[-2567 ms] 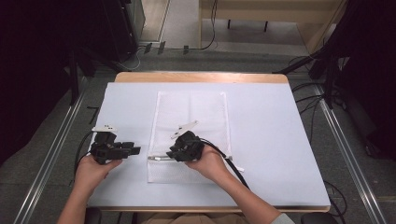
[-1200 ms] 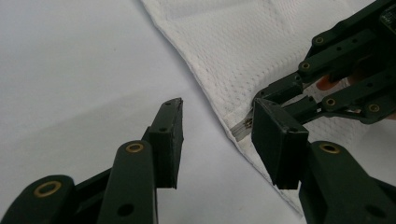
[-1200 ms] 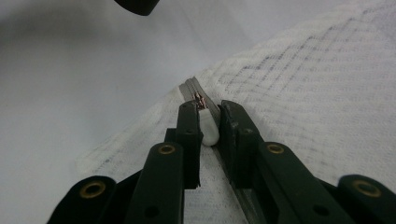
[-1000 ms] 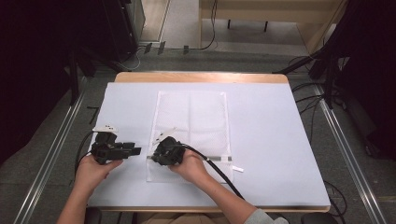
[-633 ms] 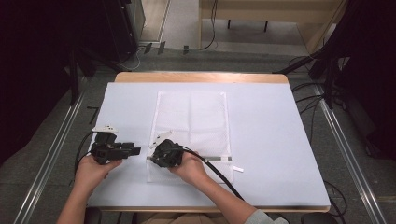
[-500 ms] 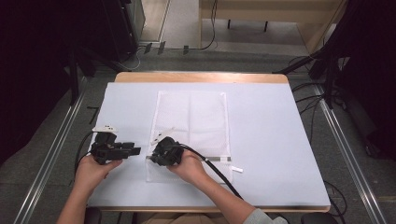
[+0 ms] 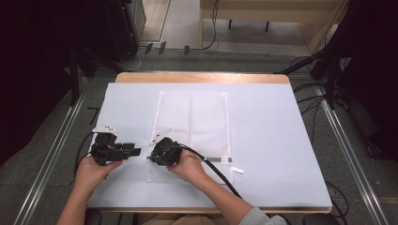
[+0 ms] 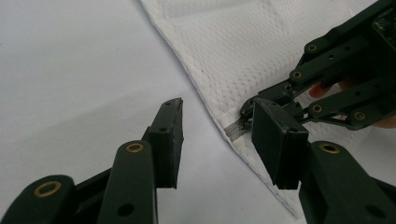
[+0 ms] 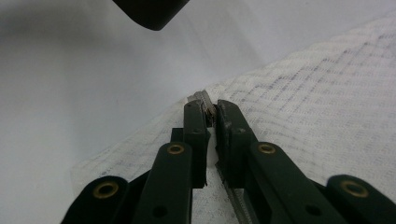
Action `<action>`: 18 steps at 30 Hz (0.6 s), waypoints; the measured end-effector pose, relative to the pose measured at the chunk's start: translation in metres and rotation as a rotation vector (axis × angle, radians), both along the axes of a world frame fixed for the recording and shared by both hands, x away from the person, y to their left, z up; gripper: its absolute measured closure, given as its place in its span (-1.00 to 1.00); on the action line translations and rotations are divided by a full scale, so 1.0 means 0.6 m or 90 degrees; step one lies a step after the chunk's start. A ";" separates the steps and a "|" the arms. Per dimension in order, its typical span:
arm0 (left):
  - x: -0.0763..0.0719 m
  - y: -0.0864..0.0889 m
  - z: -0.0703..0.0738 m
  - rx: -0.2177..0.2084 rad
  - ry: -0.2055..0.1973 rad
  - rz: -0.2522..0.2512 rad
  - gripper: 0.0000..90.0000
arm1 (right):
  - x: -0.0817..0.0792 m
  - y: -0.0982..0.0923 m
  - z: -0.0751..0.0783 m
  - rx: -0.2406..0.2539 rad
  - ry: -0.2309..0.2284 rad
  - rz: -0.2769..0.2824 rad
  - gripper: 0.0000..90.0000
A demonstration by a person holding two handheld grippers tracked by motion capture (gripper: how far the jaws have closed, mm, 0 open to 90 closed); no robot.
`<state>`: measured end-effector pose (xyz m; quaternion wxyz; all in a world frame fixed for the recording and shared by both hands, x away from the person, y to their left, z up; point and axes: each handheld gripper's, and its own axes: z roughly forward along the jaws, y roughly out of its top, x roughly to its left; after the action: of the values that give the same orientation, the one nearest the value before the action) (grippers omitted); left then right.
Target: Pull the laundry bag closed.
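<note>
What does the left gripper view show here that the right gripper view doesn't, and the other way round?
Left gripper view: the left tongs stand open and hold nothing, and the right tongs are seen from outside, nose down at the edge of the mesh bag. Right gripper view: the right tongs' jaws up close, shut on the zipper pull. Shared: the white mesh bag, the pale table cover and the zipper's end at the bag's edge.

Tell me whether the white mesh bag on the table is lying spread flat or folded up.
Spread flat. The white mesh zip bag lies as one open rectangle on the pale blue table cover, with no layer turned over on itself.
</note>
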<state>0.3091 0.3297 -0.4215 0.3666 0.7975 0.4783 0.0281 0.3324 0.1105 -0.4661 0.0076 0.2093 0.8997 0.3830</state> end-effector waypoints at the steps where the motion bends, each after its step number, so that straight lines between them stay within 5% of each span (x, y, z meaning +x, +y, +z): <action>1: 0.000 0.001 0.000 -0.002 0.000 -0.001 0.19 | -0.002 0.001 0.000 -0.003 -0.004 0.001 0.90; 18: 0.001 -0.008 -0.008 -0.003 0.010 -0.030 0.19 | 0.005 -0.012 0.020 0.002 -0.018 0.017 0.97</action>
<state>0.3098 0.3246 -0.4261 0.3653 0.8080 0.4620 0.0123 0.3356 0.1032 -0.4543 0.0148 0.1916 0.9015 0.3877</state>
